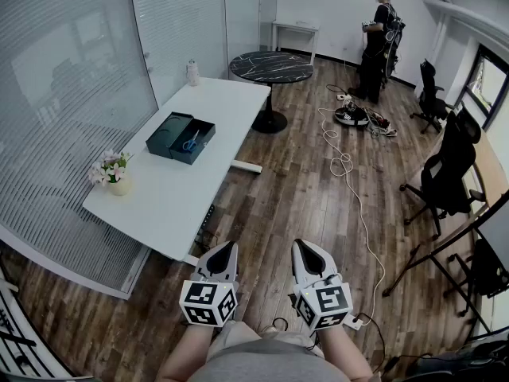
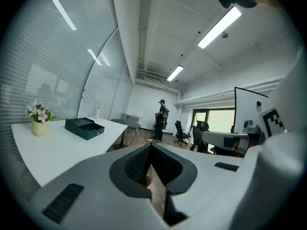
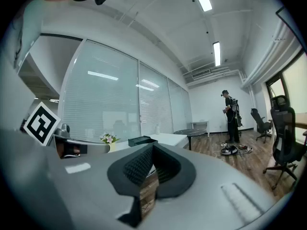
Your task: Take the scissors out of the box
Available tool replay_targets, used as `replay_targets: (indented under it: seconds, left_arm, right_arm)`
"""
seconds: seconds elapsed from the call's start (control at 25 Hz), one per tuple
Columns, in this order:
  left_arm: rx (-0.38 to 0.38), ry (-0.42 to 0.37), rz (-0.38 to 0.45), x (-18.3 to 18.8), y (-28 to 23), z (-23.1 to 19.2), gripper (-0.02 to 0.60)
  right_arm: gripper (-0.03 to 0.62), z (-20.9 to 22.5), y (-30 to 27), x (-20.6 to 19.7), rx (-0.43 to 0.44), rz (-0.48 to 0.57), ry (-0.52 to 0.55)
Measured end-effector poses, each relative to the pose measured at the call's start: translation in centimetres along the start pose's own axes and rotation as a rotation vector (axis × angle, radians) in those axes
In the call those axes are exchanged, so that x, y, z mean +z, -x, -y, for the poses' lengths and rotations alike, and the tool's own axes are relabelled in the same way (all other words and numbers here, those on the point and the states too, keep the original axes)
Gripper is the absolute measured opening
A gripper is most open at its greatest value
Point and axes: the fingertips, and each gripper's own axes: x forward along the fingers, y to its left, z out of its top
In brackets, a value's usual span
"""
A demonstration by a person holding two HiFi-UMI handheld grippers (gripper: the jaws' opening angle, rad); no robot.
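A dark open box (image 1: 181, 138) lies on the white table (image 1: 171, 197) at the left, and blue-handled scissors (image 1: 191, 142) rest inside it. The same box (image 2: 85, 128) shows far off in the left gripper view, and the box (image 3: 141, 140) is small in the right gripper view. Both grippers hover over the wooden floor in front of the person, well short of the table. My left gripper (image 1: 227, 247) has its jaws together with nothing held. My right gripper (image 1: 302, 244) is likewise shut and empty.
A small vase of flowers (image 1: 111, 172) stands near the table's front left, a bottle (image 1: 192, 72) at its far end. Beyond are a round dark table (image 1: 271, 68), a person standing (image 1: 376, 38), cables on the floor (image 1: 343, 161) and office chairs (image 1: 447, 173) at the right.
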Motion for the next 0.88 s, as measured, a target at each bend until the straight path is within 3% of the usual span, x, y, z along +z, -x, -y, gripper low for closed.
replay_targets:
  seconds: [0.32, 0.88]
  left_arm:
    - [0.009, 0.011, 0.001, -0.8, 1.7, 0.7, 0.006]
    - [0.065, 0.046, 0.014, -1.9, 1.6, 3.0, 0.006]
  right_arm:
    - [0.008, -1.0, 1.1, -0.4, 0.035, -0.006, 0.028]
    - [0.009, 0.9, 2.2, -1.8, 0.102, -0.032, 0.060]
